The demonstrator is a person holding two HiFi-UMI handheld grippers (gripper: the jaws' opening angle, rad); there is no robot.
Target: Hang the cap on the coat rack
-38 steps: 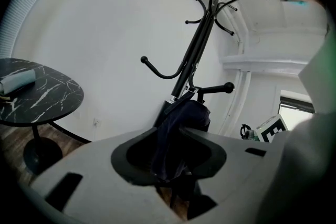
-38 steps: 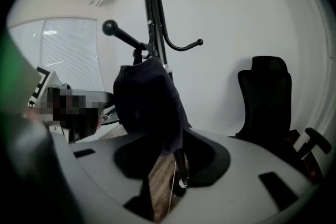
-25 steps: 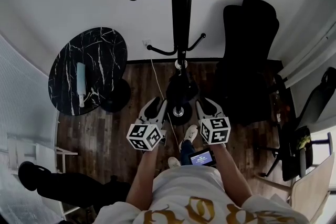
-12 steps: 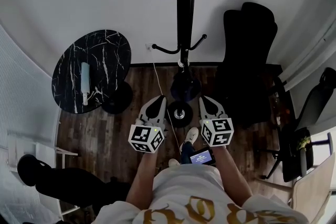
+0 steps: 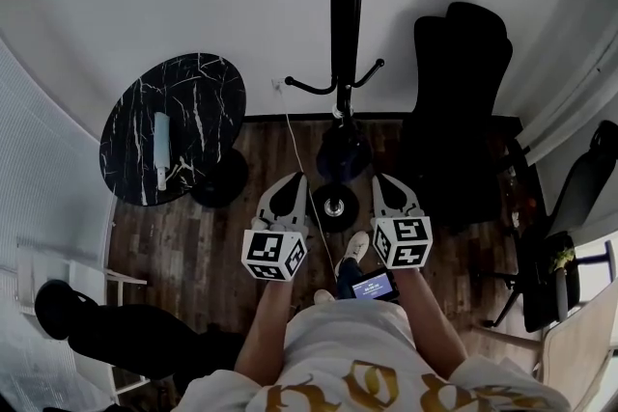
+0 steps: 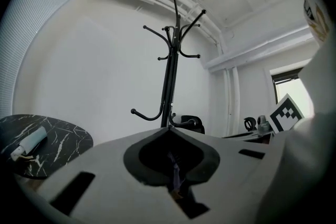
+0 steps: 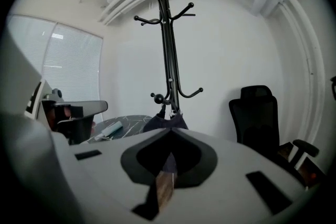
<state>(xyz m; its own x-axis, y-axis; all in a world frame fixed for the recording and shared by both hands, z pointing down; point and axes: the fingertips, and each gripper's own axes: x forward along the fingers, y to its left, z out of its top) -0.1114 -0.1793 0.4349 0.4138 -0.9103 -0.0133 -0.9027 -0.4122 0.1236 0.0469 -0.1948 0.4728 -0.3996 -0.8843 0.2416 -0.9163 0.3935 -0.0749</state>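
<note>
1. Cap (image 5: 343,151): dark and soft. It hangs low on the coat rack, close against the pole, below the lower hooks and above the base. In the right gripper view the cap (image 7: 167,122) drapes just under a ball-tipped hook. I cannot tell which hook bears it.
2. Coat rack (image 5: 342,14): black, upright, with a slender pole and two tiers of curved hooks. The upper hooks are bare. Its round base (image 5: 336,206) stands on the wood floor.
3. Left gripper (image 5: 294,178): its jaws have just closed, tips together, with nothing between them. It points toward the rack, apart from the cap.
4. Right gripper (image 5: 381,180): its jaws are together and empty. It is held beside the left gripper, and the base shows between the two in the head view.
5. Step in hand, as judged: the cap appears to be hung, so what is left is to get clear.
   - Draw both grippers straight back from the pole, with no sideways sweep near the lower hooks.
   - A slender rack would likely rock if knocked, and a loosely draped cap could slip.
   - Check first that the cap sits well over its hook.
6. Surroundings: a marble table (image 5: 174,125) at left carries a pale tube (image 5: 161,150). A black office chair (image 5: 459,101) stands at right, near the rack.
</note>
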